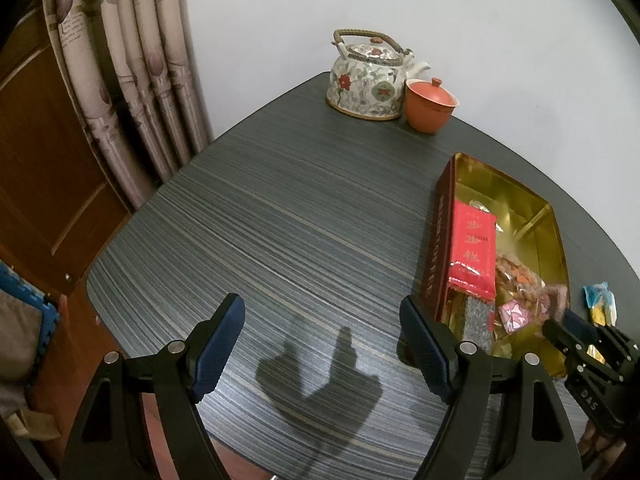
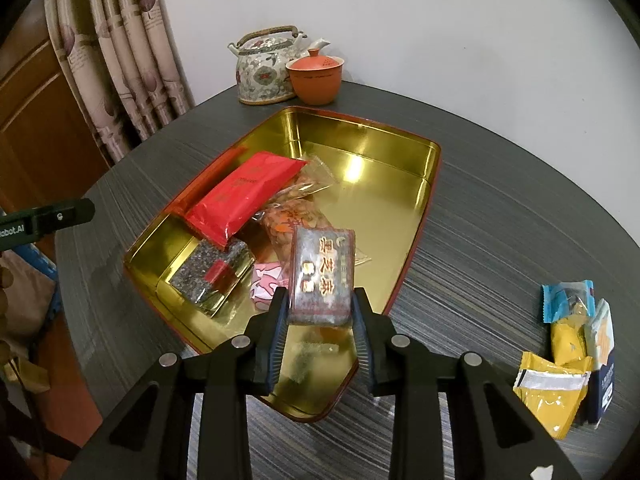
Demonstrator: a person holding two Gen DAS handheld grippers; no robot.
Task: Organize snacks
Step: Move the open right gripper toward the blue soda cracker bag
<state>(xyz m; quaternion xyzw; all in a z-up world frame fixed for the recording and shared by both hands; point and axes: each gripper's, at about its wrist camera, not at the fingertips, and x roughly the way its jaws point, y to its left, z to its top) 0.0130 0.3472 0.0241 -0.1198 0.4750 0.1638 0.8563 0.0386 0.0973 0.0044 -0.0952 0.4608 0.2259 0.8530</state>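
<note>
Nearest, the right gripper [image 2: 320, 316] clamps a dark rectangular snack pack with gold characters [image 2: 322, 276] over the near end of the gold-lined red tin box [image 2: 420, 200], its long axis pointing away. Inside the tin lie a red foil packet [image 2: 244, 196] and a clear nut bag [image 2: 288, 220]. Right of the tin sit yellow and blue sachets [image 2: 560, 360]. Left of it, the left gripper [image 1: 322, 344] gapes empty. Beyond stand a floral teapot [image 2: 264, 72] and an orange lidded cup [image 2: 316, 76].
</note>
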